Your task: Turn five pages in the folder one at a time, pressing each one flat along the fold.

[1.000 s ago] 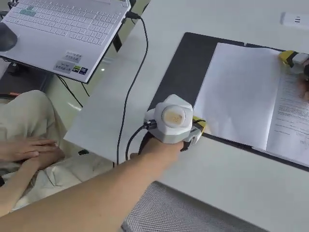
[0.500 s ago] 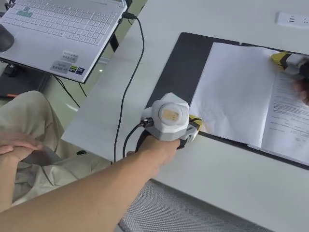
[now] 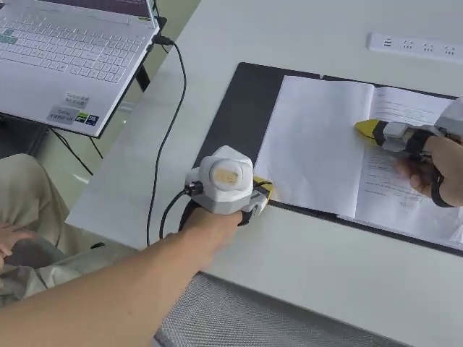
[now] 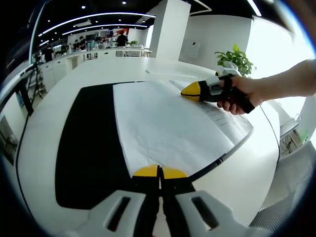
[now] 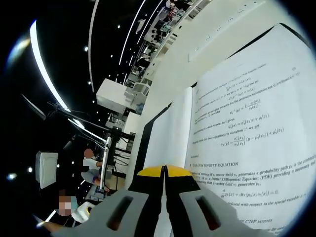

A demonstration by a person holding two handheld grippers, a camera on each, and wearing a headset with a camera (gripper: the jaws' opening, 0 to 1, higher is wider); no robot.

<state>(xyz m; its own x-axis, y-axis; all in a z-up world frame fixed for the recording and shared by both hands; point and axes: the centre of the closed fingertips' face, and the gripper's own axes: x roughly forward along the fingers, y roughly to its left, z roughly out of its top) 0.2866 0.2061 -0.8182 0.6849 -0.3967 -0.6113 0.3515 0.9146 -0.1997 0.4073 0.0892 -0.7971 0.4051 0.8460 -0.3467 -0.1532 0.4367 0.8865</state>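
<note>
- Where's the folder [image 3: 235, 116]?
- Open on the desk [image 3: 289, 36], one blank page [image 3: 311, 144] turned left. My right gripper [image 3: 363, 129], jaws pressed together, sits on the fold [image 3: 362, 181]. My left gripper [image 3: 263, 189], also closed, is at the folder's near edge.
- Next?
- Probably finish creasing, then lift another page.

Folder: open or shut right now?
Open. The folder lies flat on the table, its black inside bared left, blank page beside it, printed page right, right gripper at the fold.

Bright, even light; fisheye-bent edges, seemingly blown-out glare at right.
</note>
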